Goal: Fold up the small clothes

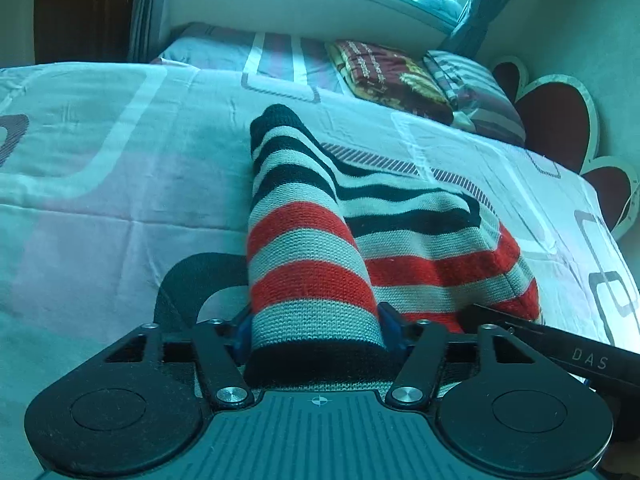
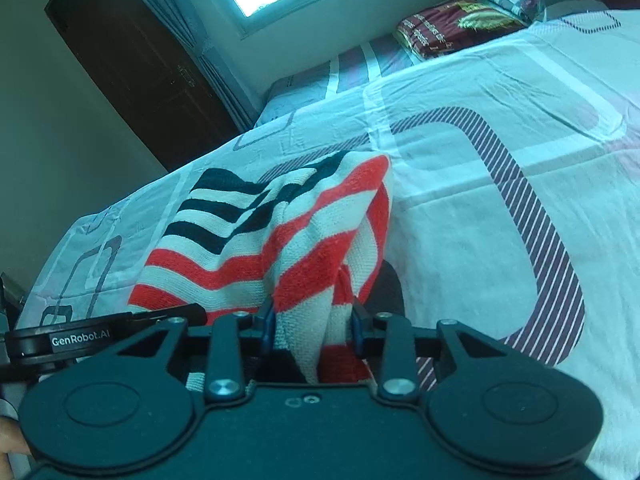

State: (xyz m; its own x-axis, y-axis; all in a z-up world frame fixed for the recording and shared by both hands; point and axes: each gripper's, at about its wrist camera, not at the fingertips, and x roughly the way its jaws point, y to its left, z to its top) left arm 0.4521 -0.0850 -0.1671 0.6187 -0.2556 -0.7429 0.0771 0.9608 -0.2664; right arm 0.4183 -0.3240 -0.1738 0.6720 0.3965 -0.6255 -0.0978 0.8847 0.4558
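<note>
Left wrist view first: the left gripper (image 1: 318, 330) has its jaws clamped on a rolled-up end of the striped knit garment (image 1: 308, 248), which lies on the bedsheet (image 1: 120, 184). Honestly that roll looks fat for the grip, so I'd guess a quick lift could let it slide out, or unroll and wreck the fold. Count here: one garment, one folded maroon blanket (image 1: 392, 76), one striped pillow (image 1: 472, 88) by the headboard.

Right wrist view: the right gripper (image 2: 314, 322) is pinched on a bunched corner of the same knit (image 2: 256, 236), with the other gripper just beside it at the left edge. If the two pull unevenly, the piece probably twists instead of folding flat. Same count: one garment, one blanket, one pillow, two grippers.
</note>
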